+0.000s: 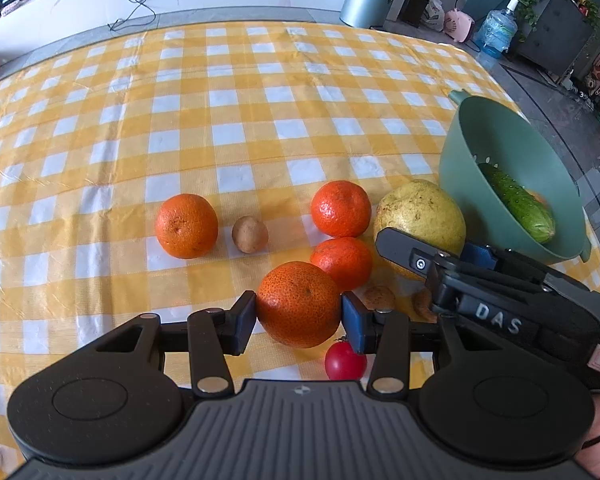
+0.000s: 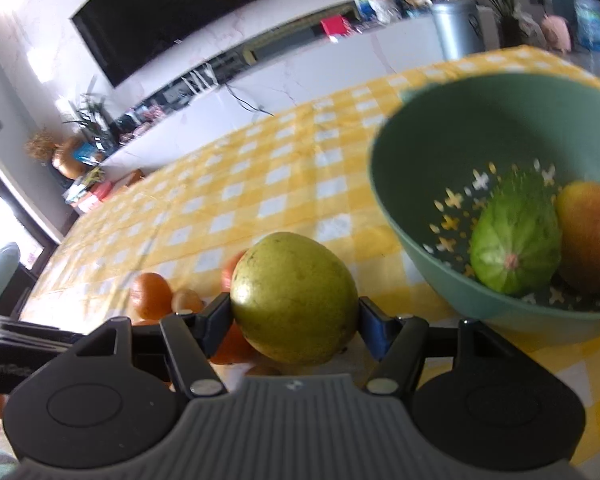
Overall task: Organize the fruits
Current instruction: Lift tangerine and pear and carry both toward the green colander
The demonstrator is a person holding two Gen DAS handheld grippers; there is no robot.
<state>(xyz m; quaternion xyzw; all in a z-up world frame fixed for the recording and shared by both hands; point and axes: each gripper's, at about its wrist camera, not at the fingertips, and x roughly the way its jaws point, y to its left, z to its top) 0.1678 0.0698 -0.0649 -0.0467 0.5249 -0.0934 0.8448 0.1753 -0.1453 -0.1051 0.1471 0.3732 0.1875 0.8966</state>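
Observation:
My left gripper [image 1: 299, 312] is shut on an orange [image 1: 299, 304], held just above the checked cloth. My right gripper [image 2: 295, 312] is shut on a yellow-green pear [image 2: 294, 298], also seen in the left wrist view [image 1: 418, 214] with the right gripper's finger across it. A green colander bowl [image 1: 456, 168] at the right holds a cucumber [image 1: 516, 200]; in the right wrist view the bowl [image 2: 396, 216] holds the cucumber [image 2: 514, 246] and a mango [image 2: 592, 236]. Three more oranges [image 1: 187, 226] [image 1: 341, 209] [image 1: 342, 262] lie on the cloth.
A small kiwi [image 1: 250, 234] lies between the oranges. A cherry tomato [image 1: 345, 362] lies under my left gripper. Two brown nuts [image 1: 379, 298] lie by the pear. The yellow checked cloth [image 1: 220, 100] stretches back to the table's far edge.

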